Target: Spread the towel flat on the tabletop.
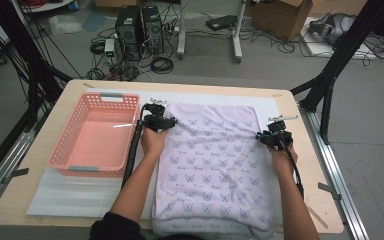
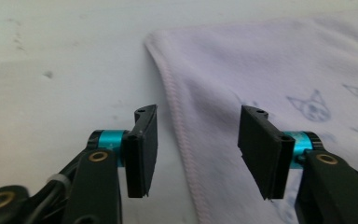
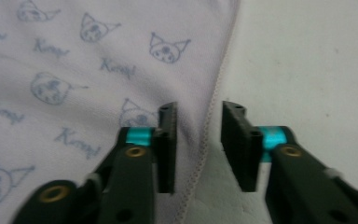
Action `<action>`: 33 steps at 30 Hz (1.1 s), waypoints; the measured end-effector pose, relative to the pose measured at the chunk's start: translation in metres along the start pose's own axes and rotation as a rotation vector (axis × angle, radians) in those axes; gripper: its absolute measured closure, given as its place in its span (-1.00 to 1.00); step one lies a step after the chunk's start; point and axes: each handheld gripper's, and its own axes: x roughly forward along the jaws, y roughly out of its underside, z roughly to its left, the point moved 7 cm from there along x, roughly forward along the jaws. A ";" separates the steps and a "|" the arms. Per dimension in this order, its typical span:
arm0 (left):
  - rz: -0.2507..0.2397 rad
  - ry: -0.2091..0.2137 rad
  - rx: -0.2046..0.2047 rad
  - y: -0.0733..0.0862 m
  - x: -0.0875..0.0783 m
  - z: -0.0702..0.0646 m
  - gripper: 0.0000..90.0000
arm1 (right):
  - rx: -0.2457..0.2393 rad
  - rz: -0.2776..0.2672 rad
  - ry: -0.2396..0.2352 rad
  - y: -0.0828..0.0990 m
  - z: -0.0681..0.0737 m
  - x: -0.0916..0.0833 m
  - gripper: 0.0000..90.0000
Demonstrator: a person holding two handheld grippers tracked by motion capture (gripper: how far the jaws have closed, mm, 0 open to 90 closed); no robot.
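A pale lilac towel (image 1: 212, 160) printed with small blue cat faces lies flat on the white mat, and its near end hangs over the table's front edge. My left gripper (image 1: 167, 121) is at the towel's far left edge. In the left gripper view its jaws (image 2: 198, 149) stand open astride the hemmed edge of the towel (image 2: 261, 60), close to the corner, with no pad touching the cloth. My right gripper (image 1: 262, 136) is at the right edge. There its jaws (image 3: 198, 144) are open too, a narrow gap apart, and the stitched hem of the towel (image 3: 98, 56) runs between them.
A pink plastic basket (image 1: 62, 150) stands on the left of the table, just left of my left hand. A white mat (image 1: 75, 192) covers most of the wooden tabletop. Beyond the table are computer towers, cables and black frame legs on the floor.
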 end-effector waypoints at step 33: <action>-0.091 0.232 0.071 0.055 -0.093 -0.046 -0.13 | -0.063 -0.077 -0.234 0.083 0.044 -0.087 0.24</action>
